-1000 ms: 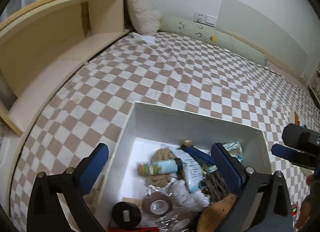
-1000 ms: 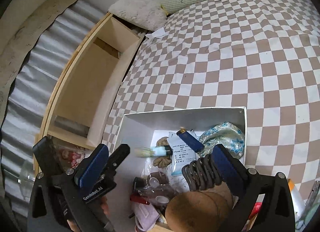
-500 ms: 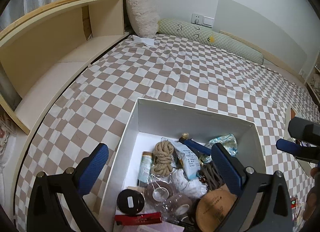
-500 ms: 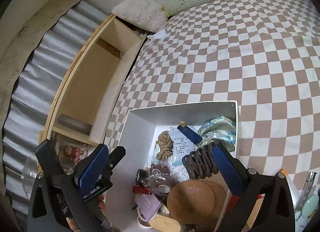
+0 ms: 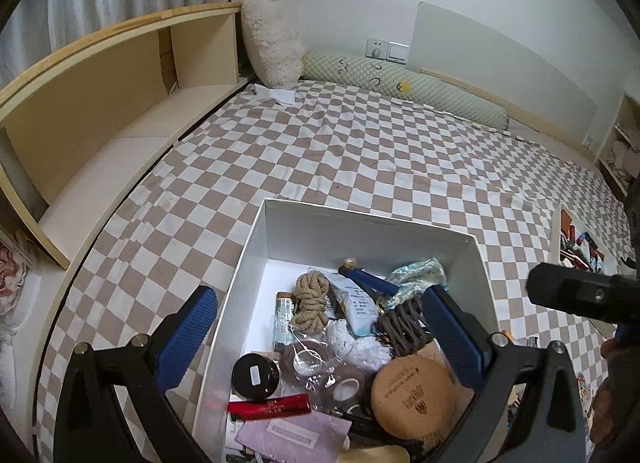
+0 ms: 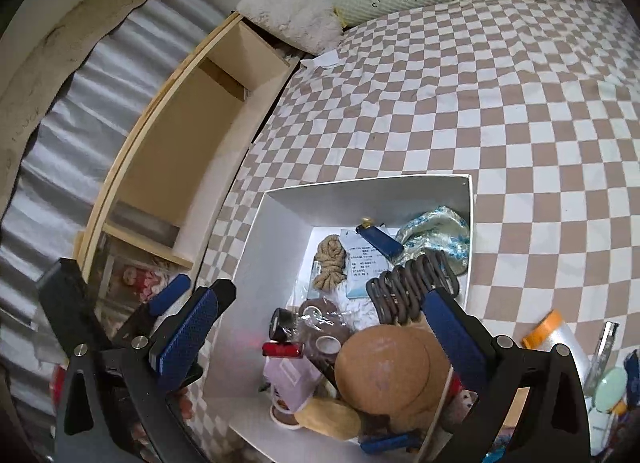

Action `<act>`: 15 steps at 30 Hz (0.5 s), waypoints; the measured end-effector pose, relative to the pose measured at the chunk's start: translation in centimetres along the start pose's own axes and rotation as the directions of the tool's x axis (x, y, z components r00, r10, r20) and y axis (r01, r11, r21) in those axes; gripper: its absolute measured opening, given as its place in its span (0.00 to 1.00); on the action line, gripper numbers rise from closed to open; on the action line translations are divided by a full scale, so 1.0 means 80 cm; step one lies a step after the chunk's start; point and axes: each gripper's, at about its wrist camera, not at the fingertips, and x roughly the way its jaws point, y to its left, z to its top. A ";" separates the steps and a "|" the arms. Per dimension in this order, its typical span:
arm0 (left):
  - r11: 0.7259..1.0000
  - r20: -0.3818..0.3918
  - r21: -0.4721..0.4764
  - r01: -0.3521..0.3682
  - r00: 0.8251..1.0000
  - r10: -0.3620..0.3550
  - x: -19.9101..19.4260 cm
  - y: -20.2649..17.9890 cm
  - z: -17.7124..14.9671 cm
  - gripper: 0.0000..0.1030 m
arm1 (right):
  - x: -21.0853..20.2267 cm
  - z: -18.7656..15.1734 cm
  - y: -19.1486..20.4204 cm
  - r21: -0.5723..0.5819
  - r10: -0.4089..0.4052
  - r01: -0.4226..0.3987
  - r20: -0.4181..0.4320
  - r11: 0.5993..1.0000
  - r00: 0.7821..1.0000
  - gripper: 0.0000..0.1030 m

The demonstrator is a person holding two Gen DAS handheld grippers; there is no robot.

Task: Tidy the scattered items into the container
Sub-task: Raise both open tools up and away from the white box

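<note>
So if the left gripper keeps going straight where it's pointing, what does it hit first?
Probably the clutter in the white box: the left gripper is open above it, aimed roughly at the bagged tape rolls and coiled rope. Depth is unclear.

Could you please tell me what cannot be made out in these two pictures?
- Box near end: cut off by the bottom edge in the left wrist view.
- Loose items by the orange-capped bottle: squeezed at the right wrist view's edge, partly behind a finger.
- Print on the paper packet: too small to read.
- Right gripper and left gripper: both empty.
</note>
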 end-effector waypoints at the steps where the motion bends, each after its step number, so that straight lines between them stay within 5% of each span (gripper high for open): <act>1: 1.000 0.000 0.003 0.003 1.000 -0.003 -0.003 -0.001 -0.001 1.00 | -0.002 -0.001 0.002 -0.009 -0.009 0.009 0.003 1.000 1.000 1.00; 15: 0.999 0.010 0.035 0.004 1.000 -0.005 -0.061 -0.018 -0.022 1.00 | -0.056 -0.039 0.020 -0.161 -0.174 0.179 0.046 0.971 0.984 1.00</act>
